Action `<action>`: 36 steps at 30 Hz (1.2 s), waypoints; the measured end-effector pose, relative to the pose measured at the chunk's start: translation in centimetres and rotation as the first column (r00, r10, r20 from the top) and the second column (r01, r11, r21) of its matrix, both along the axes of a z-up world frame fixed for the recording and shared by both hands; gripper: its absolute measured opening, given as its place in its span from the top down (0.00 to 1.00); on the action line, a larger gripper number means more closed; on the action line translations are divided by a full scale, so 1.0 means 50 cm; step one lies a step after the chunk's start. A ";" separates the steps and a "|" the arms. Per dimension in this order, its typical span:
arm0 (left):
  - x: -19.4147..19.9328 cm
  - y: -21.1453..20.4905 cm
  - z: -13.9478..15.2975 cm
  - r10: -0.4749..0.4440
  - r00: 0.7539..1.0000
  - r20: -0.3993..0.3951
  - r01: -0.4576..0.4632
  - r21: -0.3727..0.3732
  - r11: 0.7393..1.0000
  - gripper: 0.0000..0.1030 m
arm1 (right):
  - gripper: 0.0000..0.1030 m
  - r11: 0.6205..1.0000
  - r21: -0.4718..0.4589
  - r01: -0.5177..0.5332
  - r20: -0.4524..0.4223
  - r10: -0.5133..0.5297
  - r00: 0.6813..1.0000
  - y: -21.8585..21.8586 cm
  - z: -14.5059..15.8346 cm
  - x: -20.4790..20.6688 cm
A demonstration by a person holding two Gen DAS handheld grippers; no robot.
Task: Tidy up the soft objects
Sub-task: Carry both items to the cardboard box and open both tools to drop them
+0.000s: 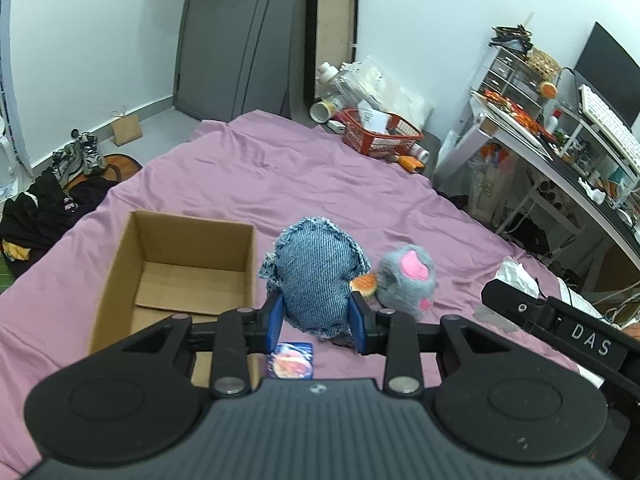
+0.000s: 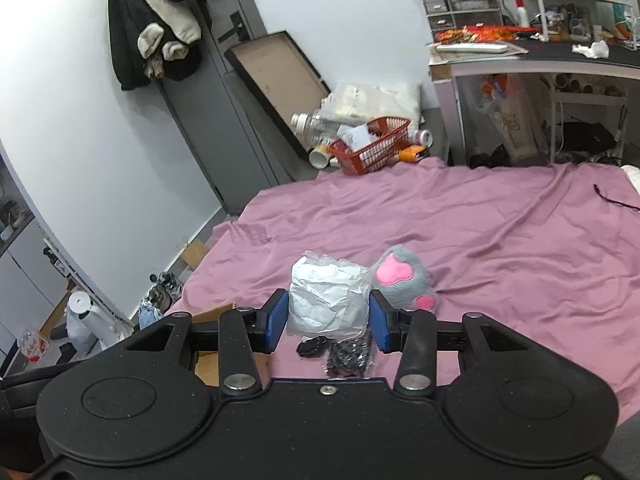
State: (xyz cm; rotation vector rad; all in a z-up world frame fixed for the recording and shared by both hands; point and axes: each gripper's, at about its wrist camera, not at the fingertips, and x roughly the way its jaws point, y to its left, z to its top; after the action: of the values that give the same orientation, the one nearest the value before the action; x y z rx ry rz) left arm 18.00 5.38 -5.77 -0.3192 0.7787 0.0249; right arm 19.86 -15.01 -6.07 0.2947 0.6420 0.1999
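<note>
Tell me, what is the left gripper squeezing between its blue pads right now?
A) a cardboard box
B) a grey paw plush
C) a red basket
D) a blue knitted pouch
D: in the left wrist view the left gripper has its pads pressed against both sides of the blue knitted pouch, while the paw plush lies on the bed and the box sits open beside it.

White letters "DAS" stand on the black bar of the right tongs [image 1: 560,320] in the left wrist view; other print is too blurred to read
</note>
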 end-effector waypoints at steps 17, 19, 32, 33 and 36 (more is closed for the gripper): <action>0.078 0.148 -0.065 0.085 0.993 -0.080 -0.085 0.004 0.996 0.68 | 0.59 0.995 -0.035 -0.093 -0.043 0.091 0.995 0.151 -0.033 0.068; 0.092 0.167 -0.078 0.095 0.991 -0.095 -0.095 0.004 0.996 0.68 | 0.59 0.994 -0.034 -0.100 -0.050 0.098 0.994 0.168 -0.038 0.078; 0.166 0.246 -0.170 0.141 0.968 -0.207 -0.145 -0.007 0.989 0.67 | 0.59 0.982 -0.022 -0.188 -0.111 0.184 0.977 0.264 -0.091 0.137; 0.170 0.249 -0.174 0.146 0.967 -0.209 -0.150 -0.006 0.989 0.66 | 0.59 0.981 -0.024 -0.192 -0.115 0.188 0.975 0.270 -0.096 0.141; 0.176 0.259 -0.178 0.153 0.967 -0.202 -0.155 0.007 0.988 0.66 | 0.59 0.977 -0.031 -0.210 -0.119 0.205 0.972 0.285 -0.106 0.148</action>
State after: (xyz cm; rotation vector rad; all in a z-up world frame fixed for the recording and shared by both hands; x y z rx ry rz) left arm 26.82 18.32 -14.65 -0.3892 0.9540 0.2026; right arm 27.28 -0.74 -11.37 0.1981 0.7910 0.3711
